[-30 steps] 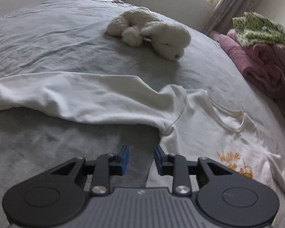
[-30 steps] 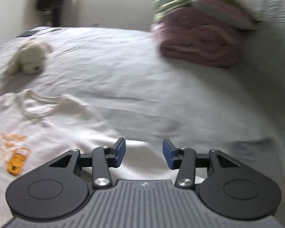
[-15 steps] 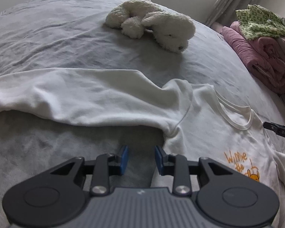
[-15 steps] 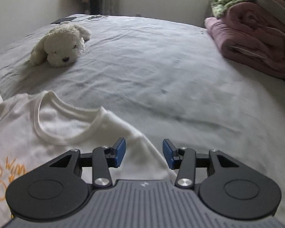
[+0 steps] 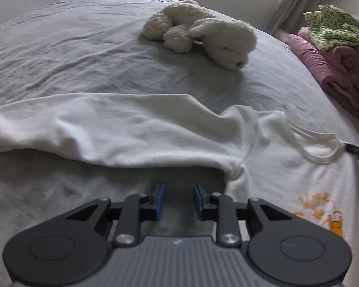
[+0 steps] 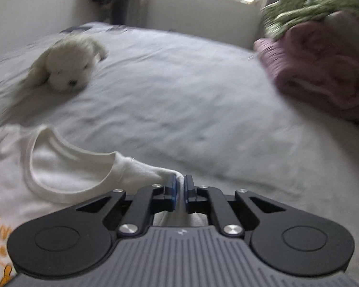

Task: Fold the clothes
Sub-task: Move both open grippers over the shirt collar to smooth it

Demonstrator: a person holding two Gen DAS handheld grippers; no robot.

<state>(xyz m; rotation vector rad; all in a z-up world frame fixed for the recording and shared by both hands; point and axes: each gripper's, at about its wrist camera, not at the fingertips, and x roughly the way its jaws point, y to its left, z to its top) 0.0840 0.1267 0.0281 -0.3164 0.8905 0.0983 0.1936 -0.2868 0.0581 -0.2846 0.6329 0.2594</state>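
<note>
From my left wrist view I get the white cotton T-shirt with orange lettering [image 5: 263, 167] spread across the middle of the frame on the grey bed sheet [image 5: 71, 55], one long sleeve trailing to the left edge; only the right wrist view shows fabric actually gripped. My left gripper [image 5: 177, 201] sits low centre, jaws narrow and closing over bare sheet, the shirt's underarm fold just above and right of them. My right gripper [image 6: 178, 192] has its jaws clamped on the shirt's shoulder beside the collar, low centre.
</note>
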